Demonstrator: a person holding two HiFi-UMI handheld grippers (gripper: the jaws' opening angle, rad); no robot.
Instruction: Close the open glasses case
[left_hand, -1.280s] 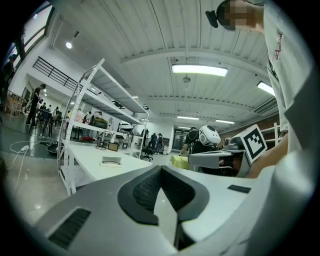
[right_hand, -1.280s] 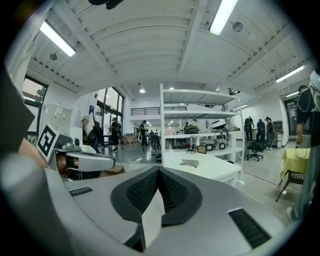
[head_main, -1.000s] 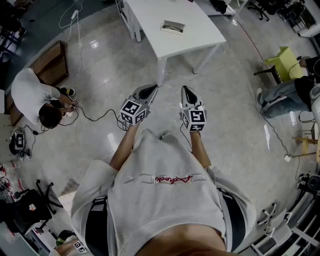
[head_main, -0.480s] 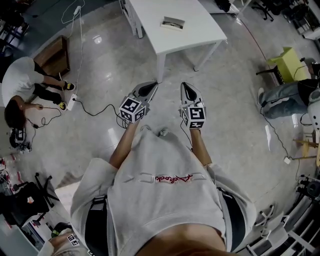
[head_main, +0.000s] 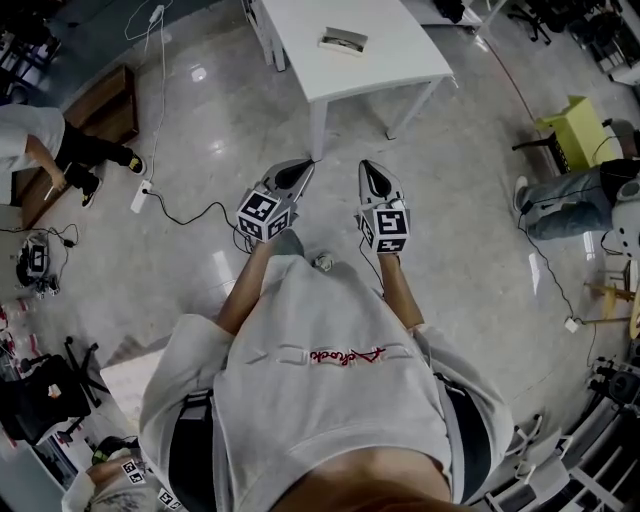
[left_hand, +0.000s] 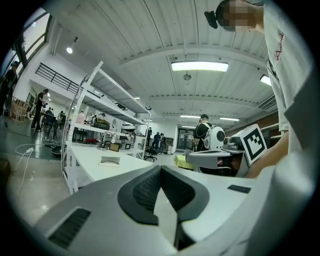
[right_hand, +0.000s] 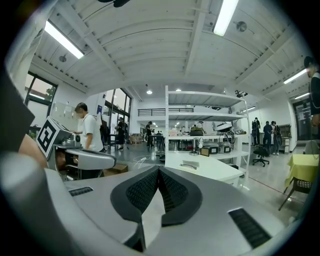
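A pale glasses case (head_main: 342, 41) lies on the white table (head_main: 390, 60) well ahead of me; it is too small to tell how its lid stands. It also shows in the left gripper view as the case (left_hand: 110, 160) and in the right gripper view as the case (right_hand: 189, 165). My left gripper (head_main: 304, 166) and right gripper (head_main: 366, 167) are held side by side over the floor, short of the table's near corner. Both point roughly level at the table. The left gripper (left_hand: 160, 168) and the right gripper (right_hand: 159, 169) have their pads together with nothing between them.
A person (head_main: 40, 150) stands at the far left by a wooden box (head_main: 95, 115), and a cable (head_main: 190, 215) trails across the glossy floor. At the right are a yellow-green chair (head_main: 568, 125) and a seated person (head_main: 585, 195). Metal shelving (right_hand: 210, 125) stands behind the table.
The table and case have drawn slightly nearer in the head view. The person at the left has got up from a crouch and moved towards the frame's edge. Both grippers stay shut.
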